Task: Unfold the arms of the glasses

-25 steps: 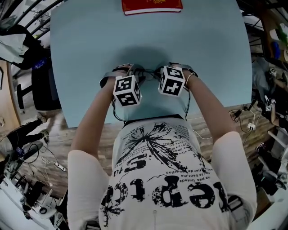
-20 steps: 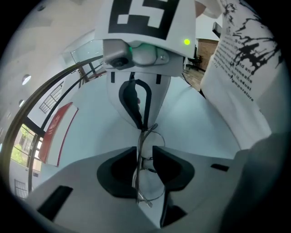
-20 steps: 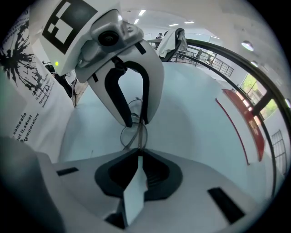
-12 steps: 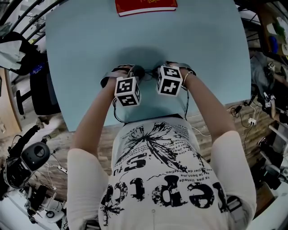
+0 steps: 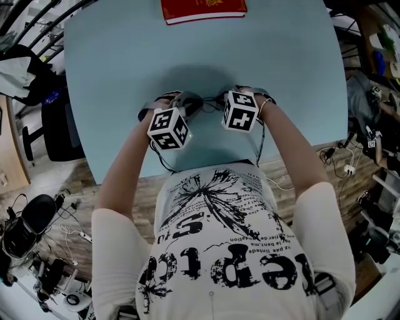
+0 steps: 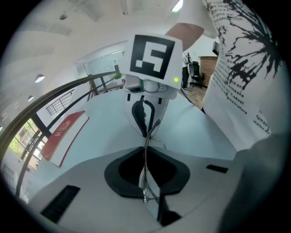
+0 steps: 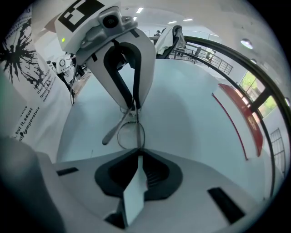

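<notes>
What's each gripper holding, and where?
Both hold the glasses: right gripper pinches the frame at a lens rim; left gripper's jaws are closing on thin frame wire between them, arm or rim unclear.

Left gripper [image 6: 146,149] view: jaws closing on glasses [image 6: 145,168]; frame showing edge-on as thin wire, lens outline not resolving. Right gripper [image 7: 137,151] view: near portion of glasses disappearing between jaws; far end vanishing between left gripper's fingertips [image 7: 137,98]. Head view: marker cubes [image 5: 168,128] masking both sets of jaws and glasses. Red book [image 5: 204,9] running off top edge; person's shirt [image 5: 219,250] running off bottom edge.
</notes>
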{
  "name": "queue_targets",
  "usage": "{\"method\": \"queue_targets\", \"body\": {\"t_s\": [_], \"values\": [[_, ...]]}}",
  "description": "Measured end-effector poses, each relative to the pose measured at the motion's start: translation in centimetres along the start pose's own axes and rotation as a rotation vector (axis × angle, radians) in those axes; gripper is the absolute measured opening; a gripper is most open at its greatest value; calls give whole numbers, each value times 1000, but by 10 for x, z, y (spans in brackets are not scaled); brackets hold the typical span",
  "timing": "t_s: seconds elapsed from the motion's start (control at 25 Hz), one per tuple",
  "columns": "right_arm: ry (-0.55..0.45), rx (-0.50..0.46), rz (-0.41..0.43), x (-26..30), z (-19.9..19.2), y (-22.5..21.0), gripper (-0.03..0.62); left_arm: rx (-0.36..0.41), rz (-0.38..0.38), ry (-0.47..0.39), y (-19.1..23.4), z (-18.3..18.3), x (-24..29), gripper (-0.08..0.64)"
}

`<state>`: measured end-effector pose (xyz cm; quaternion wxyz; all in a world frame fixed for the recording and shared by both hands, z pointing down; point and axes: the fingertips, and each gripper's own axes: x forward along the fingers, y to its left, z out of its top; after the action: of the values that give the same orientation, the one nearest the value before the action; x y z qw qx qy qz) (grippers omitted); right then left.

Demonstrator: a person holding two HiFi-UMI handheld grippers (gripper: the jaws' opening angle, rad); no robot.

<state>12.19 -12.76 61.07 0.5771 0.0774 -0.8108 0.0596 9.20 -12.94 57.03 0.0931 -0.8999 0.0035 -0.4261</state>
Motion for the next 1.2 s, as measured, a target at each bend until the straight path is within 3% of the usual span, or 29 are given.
{"method": "queue_targets", "body": {"t_s": [0.4,0.6,0.88,1.04,1.2], "values": [[39,-25,-31,-4,-11,-4,42,-44,71,-70,3,4,-30,32],[67,-35,-54,-8,-21,-9,43,-134,126,-91,8,-7,-48,31],[90,-29,-48,-14,-17,-8,48,-248,138,-143,0,-16,-54,32],[111,-54,-49,-18,-7,-8,124,-251,145,-158,0,-15,-56,32],[39,-116,-40,-22,24,0,128,-256,152,-171,1,-11,-57,32]]}}
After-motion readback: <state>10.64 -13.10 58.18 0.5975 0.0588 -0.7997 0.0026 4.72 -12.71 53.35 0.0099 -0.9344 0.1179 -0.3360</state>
